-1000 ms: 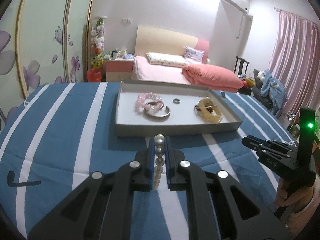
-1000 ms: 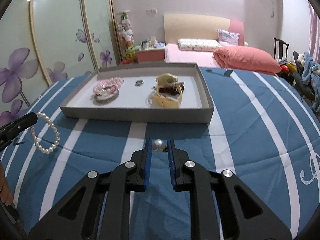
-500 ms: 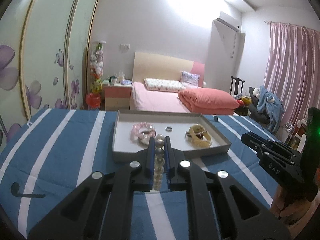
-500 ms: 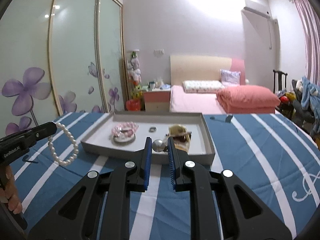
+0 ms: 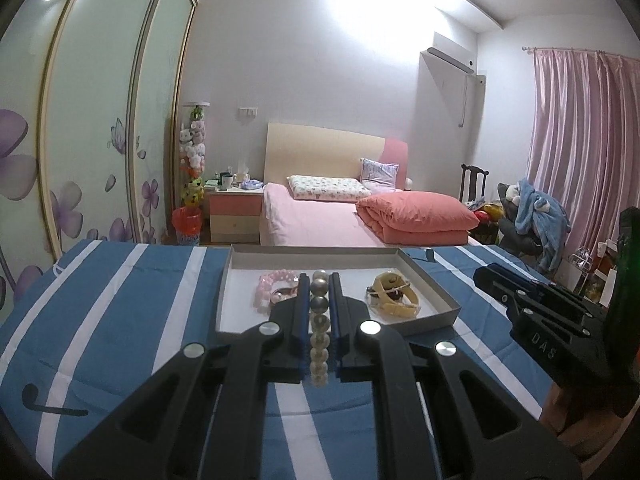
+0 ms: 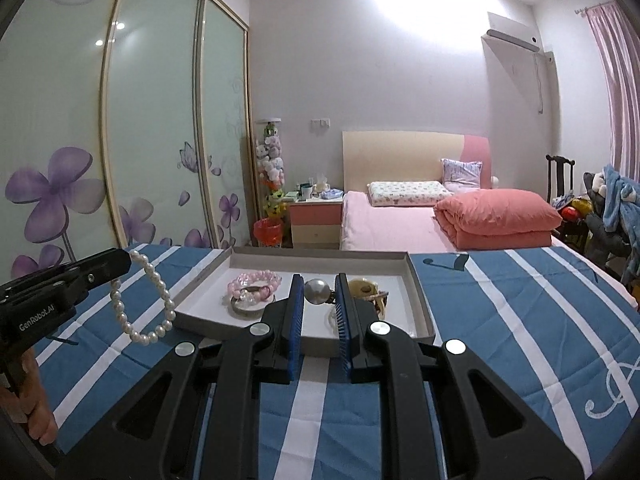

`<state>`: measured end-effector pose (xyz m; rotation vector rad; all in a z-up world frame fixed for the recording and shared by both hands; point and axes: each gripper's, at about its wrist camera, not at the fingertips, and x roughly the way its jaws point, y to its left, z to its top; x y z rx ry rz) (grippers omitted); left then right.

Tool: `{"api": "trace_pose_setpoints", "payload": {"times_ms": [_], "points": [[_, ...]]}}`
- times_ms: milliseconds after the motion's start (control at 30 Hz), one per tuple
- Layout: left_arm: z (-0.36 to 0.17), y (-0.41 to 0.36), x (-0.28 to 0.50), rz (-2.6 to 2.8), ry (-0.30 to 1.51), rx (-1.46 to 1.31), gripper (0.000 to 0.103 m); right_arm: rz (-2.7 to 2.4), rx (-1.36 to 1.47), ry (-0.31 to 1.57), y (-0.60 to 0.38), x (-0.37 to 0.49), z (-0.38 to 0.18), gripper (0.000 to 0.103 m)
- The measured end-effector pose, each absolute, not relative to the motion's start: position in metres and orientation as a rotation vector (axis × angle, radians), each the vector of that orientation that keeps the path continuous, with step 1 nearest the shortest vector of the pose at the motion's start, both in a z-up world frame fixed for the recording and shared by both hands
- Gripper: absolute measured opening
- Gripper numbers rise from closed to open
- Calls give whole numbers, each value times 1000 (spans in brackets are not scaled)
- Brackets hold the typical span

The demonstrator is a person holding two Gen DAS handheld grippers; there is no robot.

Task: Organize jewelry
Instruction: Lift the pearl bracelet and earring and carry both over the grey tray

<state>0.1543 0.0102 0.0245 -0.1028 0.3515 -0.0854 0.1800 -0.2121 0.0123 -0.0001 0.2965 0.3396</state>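
My left gripper [image 5: 319,280] is shut on a white pearl bracelet [image 5: 319,320], held in the air short of the grey tray [image 5: 436,298]. In the right wrist view the bracelet [image 6: 144,300] hangs as a loop from the left gripper [image 6: 120,260]. My right gripper [image 6: 317,280] is shut on a single large pearl [image 6: 317,291], also raised in front of the tray [image 6: 420,300]. In the tray lie a pink bead bracelet [image 5: 276,282], a metal bangle [image 6: 245,309] and a yellow watch-like piece [image 5: 394,300].
The tray sits on a blue cloth with white stripes [image 5: 120,320]. The right gripper [image 5: 536,320] shows at the right of the left wrist view. Behind are a pink bed [image 5: 340,220], a nightstand [image 5: 236,212] and flowered wardrobe doors [image 6: 60,160].
Both grippers have risen and tilted up, each with its piece still held. The tray now sits lower in both views and more of the room shows.
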Motion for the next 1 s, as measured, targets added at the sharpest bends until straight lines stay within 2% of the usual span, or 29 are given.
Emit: {"api": "trace_pose_setpoints", "payload": {"times_ms": [567,1000], "points": [[27,0,182,-89,346,-82,10,337,-21,270,-203,200,19,17],[17,8,269,-64,381,-102,10,318,6,337,-189,276,3,17]]}}
